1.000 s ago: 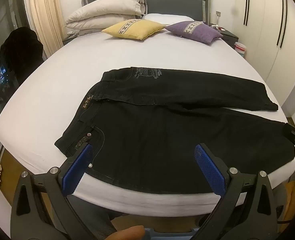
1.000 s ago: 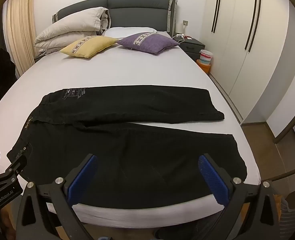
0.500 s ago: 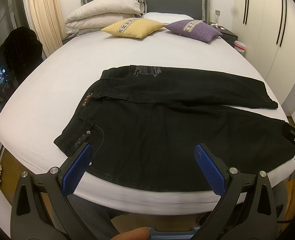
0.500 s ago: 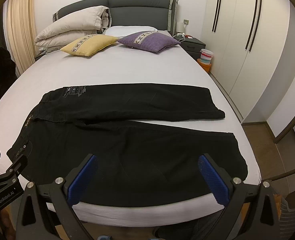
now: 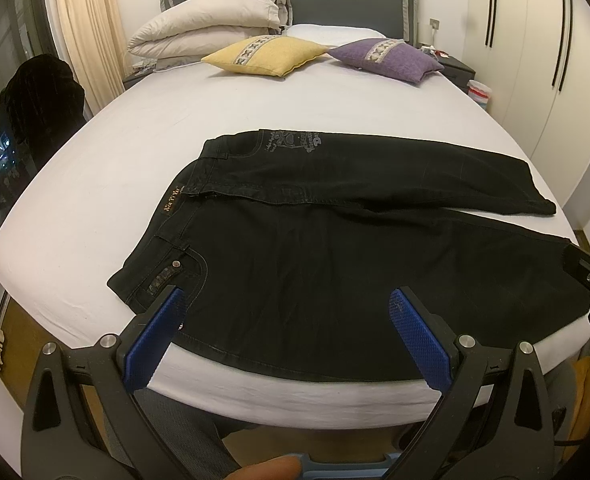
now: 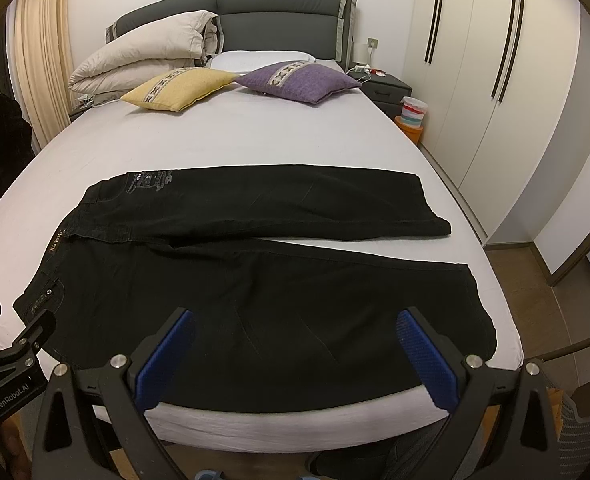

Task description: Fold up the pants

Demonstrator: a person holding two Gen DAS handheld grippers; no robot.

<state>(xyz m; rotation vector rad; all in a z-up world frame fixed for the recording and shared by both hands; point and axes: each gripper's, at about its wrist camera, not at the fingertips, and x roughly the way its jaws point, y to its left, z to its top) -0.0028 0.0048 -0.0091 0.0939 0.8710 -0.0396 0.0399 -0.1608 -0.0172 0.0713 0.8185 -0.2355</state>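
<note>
Left wrist view: black jeans (image 5: 335, 248) lie flat on the bed (image 5: 135, 152), waistband at 9 o'clock, legs running toward 3. The left gripper (image 5: 283, 320) has its fingers apart, empty.

Right wrist view: the right gripper (image 6: 295, 344) also gapes. The denim looks heavy and limp, probably non-slippery; grip waistband and hems.
</note>
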